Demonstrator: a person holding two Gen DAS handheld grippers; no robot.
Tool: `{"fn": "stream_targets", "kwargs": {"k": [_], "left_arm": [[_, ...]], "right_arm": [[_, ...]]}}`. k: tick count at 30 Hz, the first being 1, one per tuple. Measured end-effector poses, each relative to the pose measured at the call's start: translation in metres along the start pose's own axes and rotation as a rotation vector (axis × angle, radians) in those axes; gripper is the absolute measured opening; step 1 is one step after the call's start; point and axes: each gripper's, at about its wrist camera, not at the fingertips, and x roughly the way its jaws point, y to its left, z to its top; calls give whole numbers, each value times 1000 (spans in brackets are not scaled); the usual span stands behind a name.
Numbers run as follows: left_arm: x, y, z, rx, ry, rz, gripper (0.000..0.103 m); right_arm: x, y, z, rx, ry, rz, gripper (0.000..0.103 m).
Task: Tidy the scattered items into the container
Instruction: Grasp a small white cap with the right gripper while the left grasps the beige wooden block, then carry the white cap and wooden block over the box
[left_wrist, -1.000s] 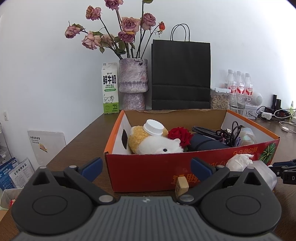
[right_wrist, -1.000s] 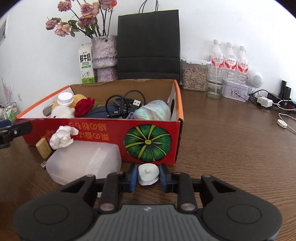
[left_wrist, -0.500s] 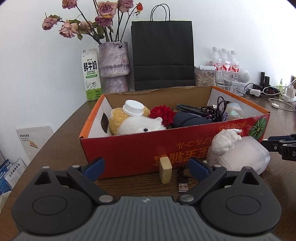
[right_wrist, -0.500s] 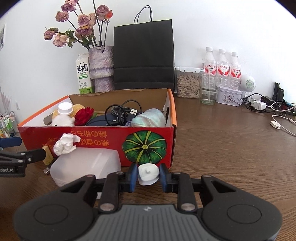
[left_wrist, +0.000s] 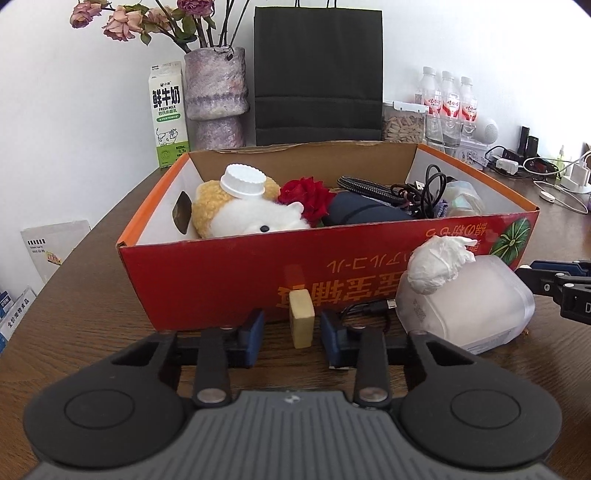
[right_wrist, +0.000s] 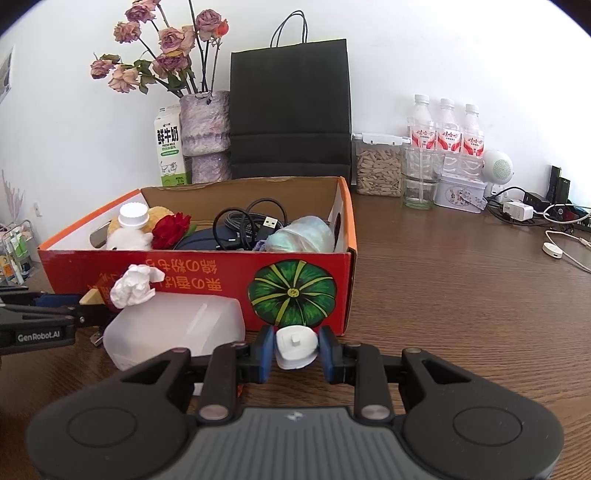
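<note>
- Two handheld grippers work at the near wall of a red cardboard box (left_wrist: 207, 280) on a wooden table (right_wrist: 461, 295), where several loose items remain outside the container.
- At left, the left gripper (left_wrist: 291, 328) is closing its jaws around a small tan block (left_wrist: 301, 318) standing upright on the table just in front of the box; the block sits between the blue pads, but a sliver of gap shows on each side, so the squeeze looks unfinished.
- At right, the right gripper (right_wrist: 296, 349) is clamped on a small white cap-like piece (right_wrist: 296, 347), held low near the box's corner with the green melon print.
- Waiting beside them: a frosted plastic container (left_wrist: 476, 302) lying on its side against the box, a crumpled white tissue (left_wrist: 439, 262) resting on top of it, and a dark cable end (left_wrist: 373, 308) on the table.
- Already inside the box: a plush toy (left_wrist: 243, 218), a white bottle cap (left_wrist: 242, 180), a red flower (left_wrist: 308, 195) and coiled cables (left_wrist: 417, 192).
- Judged step: securing the block for pickup. Next, the pads need firm contact, then a lift clear of the wall and a release over the contents.
</note>
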Motion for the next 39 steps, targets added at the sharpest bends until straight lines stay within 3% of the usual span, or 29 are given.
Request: {"fn": "stream_targets", "kwargs": {"k": [2,17,27,39], "left_arm": [[0,-1,-1,-10,13,-15,13],[-16,-1,-6,-29,-54,-18,12],[-42,4,-11,-67,-154,-1,12],[-73,19,37,-112,-273,-35,12]], "right_arm": [[-1,0,0,-2,-4,1,25],[-5,1,0,-9,-27,-4,25],[-18,5,-2,-19,-79,-14,25],[-38,31,39,-53,-197,64,25]]}}
